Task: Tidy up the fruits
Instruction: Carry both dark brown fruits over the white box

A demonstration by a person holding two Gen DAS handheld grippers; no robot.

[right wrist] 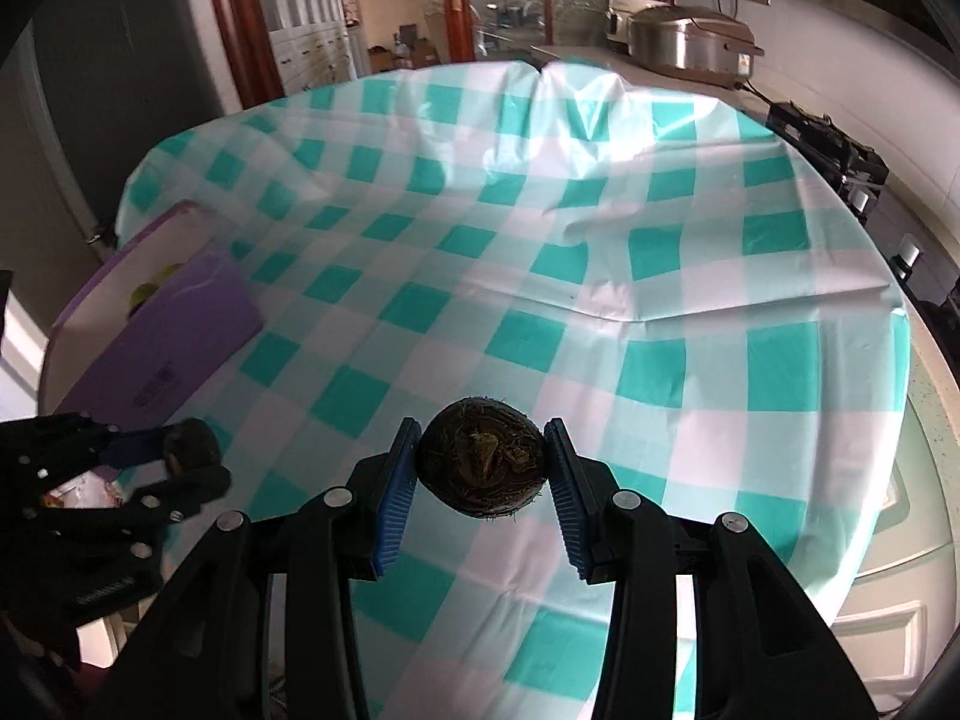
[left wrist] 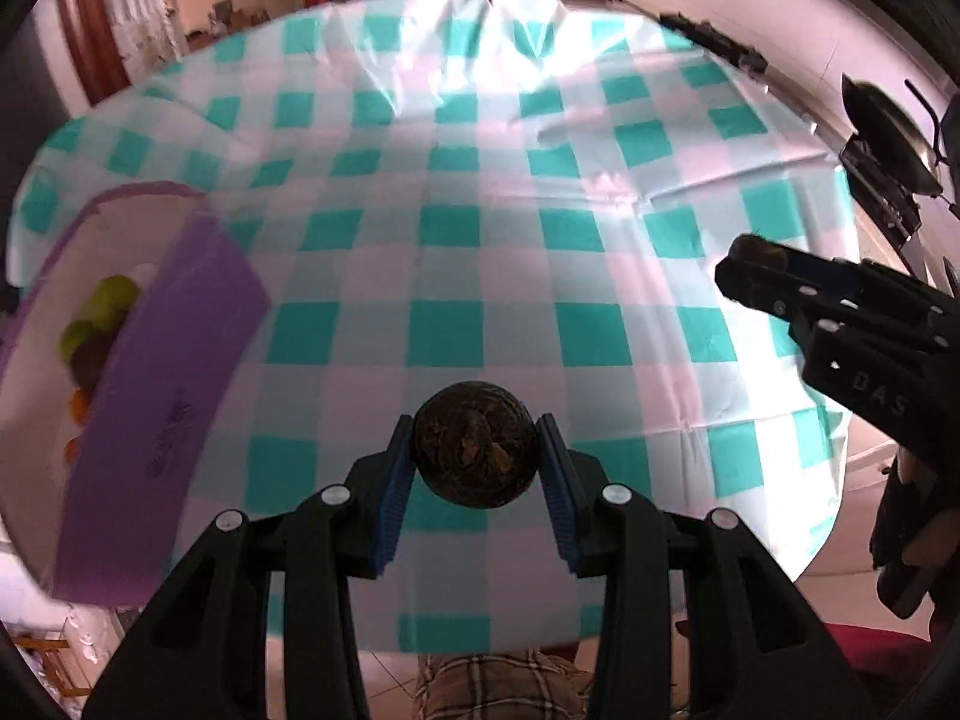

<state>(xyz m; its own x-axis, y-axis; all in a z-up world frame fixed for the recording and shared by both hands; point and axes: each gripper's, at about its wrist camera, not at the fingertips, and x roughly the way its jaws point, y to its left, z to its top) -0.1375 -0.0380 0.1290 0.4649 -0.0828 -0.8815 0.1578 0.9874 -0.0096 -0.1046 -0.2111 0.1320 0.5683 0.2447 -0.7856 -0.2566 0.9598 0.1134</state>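
Observation:
My left gripper [left wrist: 475, 450] is shut on a dark brown round fruit [left wrist: 474, 444] and holds it above the checked tablecloth [left wrist: 456, 180]. My right gripper [right wrist: 483, 459] is shut on a second dark brown round fruit [right wrist: 483, 456], also above the cloth. Each gripper shows in the other's view, the right one [left wrist: 753, 267] at the right edge and the left one [right wrist: 192, 447] at the left, each with its fruit. A purple box [left wrist: 162, 372] with a white inside sits at the left; green, dark red and orange fruits [left wrist: 96, 330] lie in it. The box also shows in the right wrist view [right wrist: 180, 324].
The teal and white cloth covers a table whose near edge [left wrist: 480, 642] is close below my left gripper. A metal cooker [right wrist: 690, 42] and a black stove [right wrist: 828, 150] stand on the counter behind. A dark pan [left wrist: 894, 132] sits at the far right.

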